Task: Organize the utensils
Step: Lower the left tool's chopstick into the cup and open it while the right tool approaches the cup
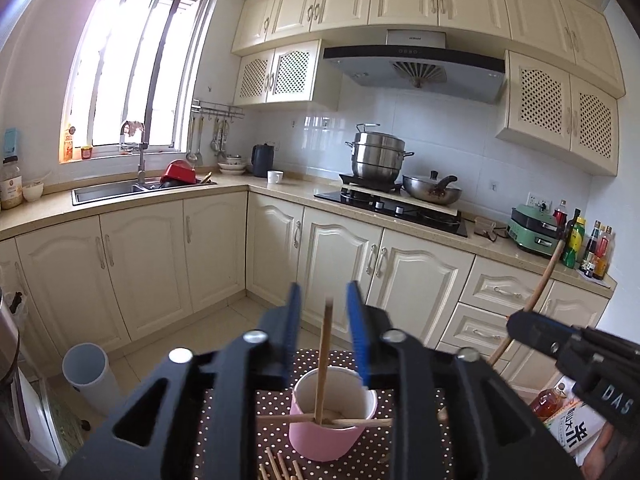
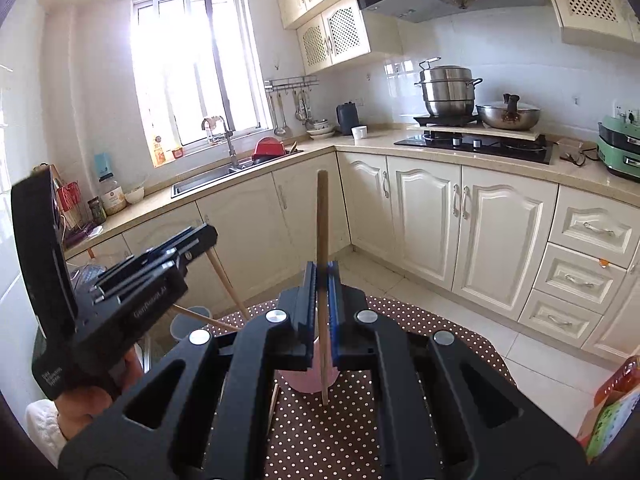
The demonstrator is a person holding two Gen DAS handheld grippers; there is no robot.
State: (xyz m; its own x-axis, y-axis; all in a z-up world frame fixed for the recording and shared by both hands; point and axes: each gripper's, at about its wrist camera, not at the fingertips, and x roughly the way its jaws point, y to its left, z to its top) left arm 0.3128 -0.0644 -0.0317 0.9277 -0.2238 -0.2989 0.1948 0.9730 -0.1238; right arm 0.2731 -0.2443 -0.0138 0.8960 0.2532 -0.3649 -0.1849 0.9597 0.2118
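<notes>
Cup (image 1: 332, 420) sits inboard of the table (image 2: 460, 332) edge; left gripper (image 1: 326, 320) above it, jaws apart around a loose chopstick (image 1: 323, 360); right gripper (image 2: 322, 300) clamps another stick (image 2: 322, 220).

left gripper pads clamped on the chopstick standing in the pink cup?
No. In the left wrist view the left gripper has a clear gap on both sides of the chopstick, which stands in the pink cup.

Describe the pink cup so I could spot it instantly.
Find the brown polka-dot tablecloth in the foreground. The pink cup stands on it, white inside, one wooden chopstick upright in it. It is the only pink thing there; loose chopsticks lie around it.
</notes>
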